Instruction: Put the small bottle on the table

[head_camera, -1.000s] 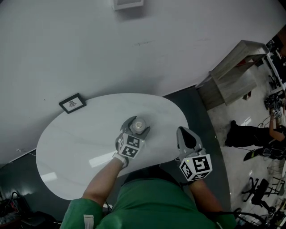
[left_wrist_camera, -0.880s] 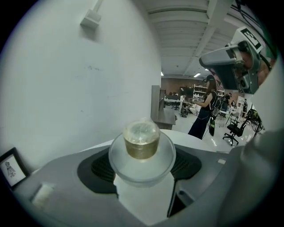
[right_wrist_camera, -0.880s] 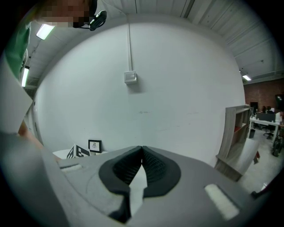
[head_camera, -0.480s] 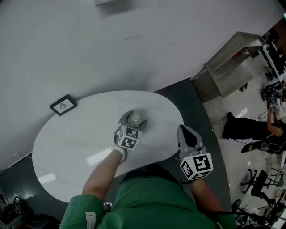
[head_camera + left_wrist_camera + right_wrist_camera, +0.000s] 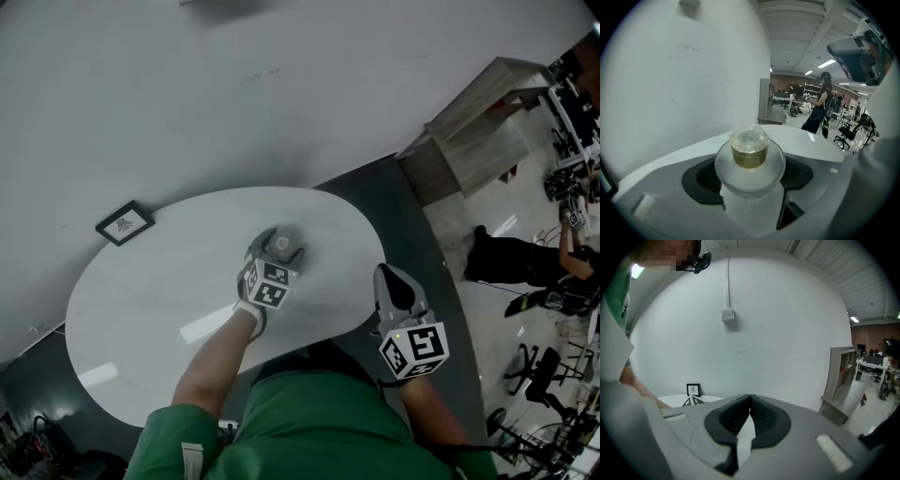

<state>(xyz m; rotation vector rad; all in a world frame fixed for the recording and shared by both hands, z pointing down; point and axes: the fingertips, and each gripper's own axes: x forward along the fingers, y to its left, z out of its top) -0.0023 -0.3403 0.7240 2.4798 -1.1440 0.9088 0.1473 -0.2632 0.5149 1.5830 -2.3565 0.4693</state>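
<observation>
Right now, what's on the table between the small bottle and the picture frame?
Nothing: in the head view, the table between the small bottle and the picture frame is bare.

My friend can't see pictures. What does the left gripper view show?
The left tongs are shut on a small bottle with a clear, yellowish top. Beyond it are a white table and a white wall, with an office far off.

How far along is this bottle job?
Done: the small bottle is above the white table. In hand: the left gripper grips it; I cannot tell if it touches down. Left: release it and pull away. The right gripper is shut, empty.
</observation>
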